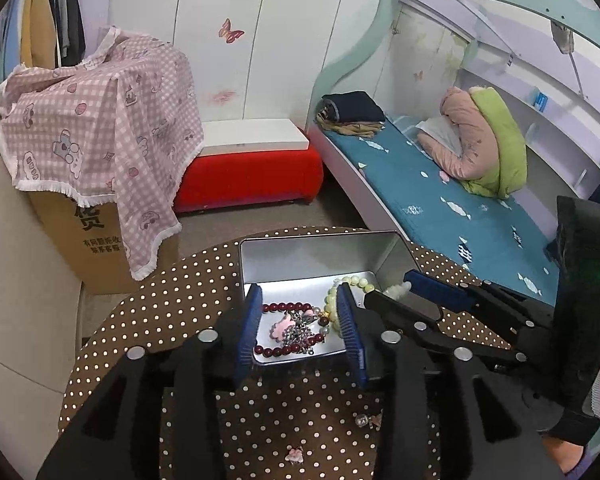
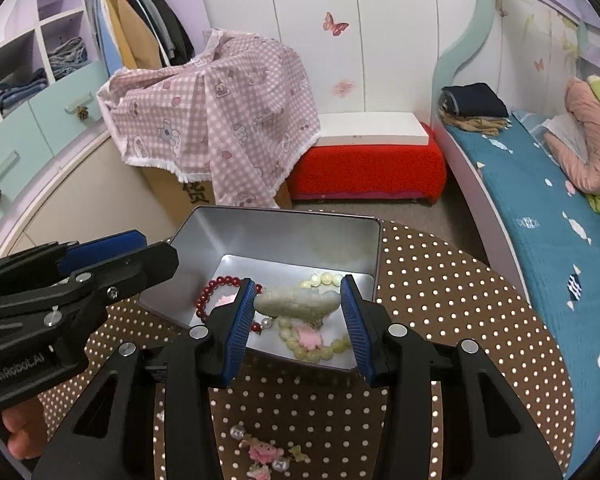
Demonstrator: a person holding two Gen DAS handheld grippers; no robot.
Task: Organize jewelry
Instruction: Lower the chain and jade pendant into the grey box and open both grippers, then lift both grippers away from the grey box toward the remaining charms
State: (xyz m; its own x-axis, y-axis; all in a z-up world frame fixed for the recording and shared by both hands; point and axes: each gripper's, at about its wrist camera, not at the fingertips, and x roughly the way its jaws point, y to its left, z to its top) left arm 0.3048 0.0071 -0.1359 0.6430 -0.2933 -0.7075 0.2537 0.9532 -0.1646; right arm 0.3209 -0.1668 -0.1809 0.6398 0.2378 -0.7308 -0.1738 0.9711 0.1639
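Nearest my lenses: a loose pink charm cluster (image 2: 266,454) lies on the polka-dot table (image 2: 440,300), near its front edge, below my right gripper (image 2: 298,318). Not boxed yet.

The silver tin (image 2: 284,236) sits mid-table toward the far edge and holds a dark red bead bracelet (image 1: 286,328), a pale green bead bracelet (image 2: 316,350) and a chain tangle (image 1: 300,334).

Right jaws are partly apart, with a pale carved pendant (image 2: 298,304) spanning the gap. I can't tell if both pads bite.

My left gripper (image 1: 300,330) has its jaws half open and empty above the tin's near end.

Risks:
- A weak grip could drop the pendant on the tin rim and outside.
- The two grippers are close together and might clash.
- A pad could snag the chain and drag pieces out on exit.
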